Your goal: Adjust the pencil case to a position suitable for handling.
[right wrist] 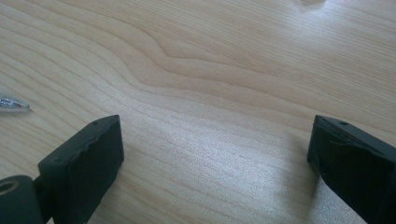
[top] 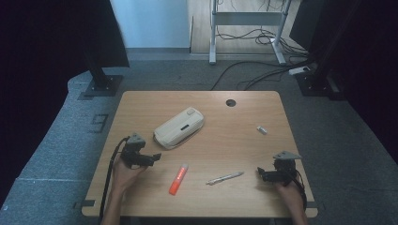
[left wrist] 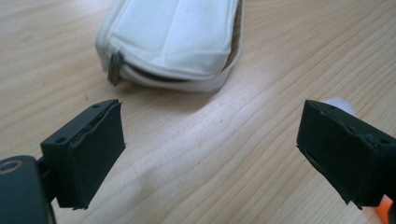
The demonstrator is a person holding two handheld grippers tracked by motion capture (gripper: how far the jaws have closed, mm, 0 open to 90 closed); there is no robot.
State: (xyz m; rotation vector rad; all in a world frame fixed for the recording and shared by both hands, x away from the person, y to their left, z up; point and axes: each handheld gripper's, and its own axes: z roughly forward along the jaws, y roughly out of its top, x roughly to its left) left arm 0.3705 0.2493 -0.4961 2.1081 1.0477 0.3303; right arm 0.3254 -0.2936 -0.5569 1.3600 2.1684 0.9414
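Left gripper (top: 156, 157) is hovering, jaws spread wide and gripping nothing — white pencil case (left wrist: 173, 42) lying just ahead; right gripper (top: 259, 173) is likewise gaping, silver pen (top: 225, 178) beside it.

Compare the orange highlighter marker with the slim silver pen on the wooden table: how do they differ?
The orange highlighter marker is thick and bright; the slim silver pen is thin and pale metallic. The marker lies nearly lengthwise toward the person, the pen closer to crosswise. The marker sits nearer the left gripper, the pen nearer the right gripper. Both lie flat, untouched.
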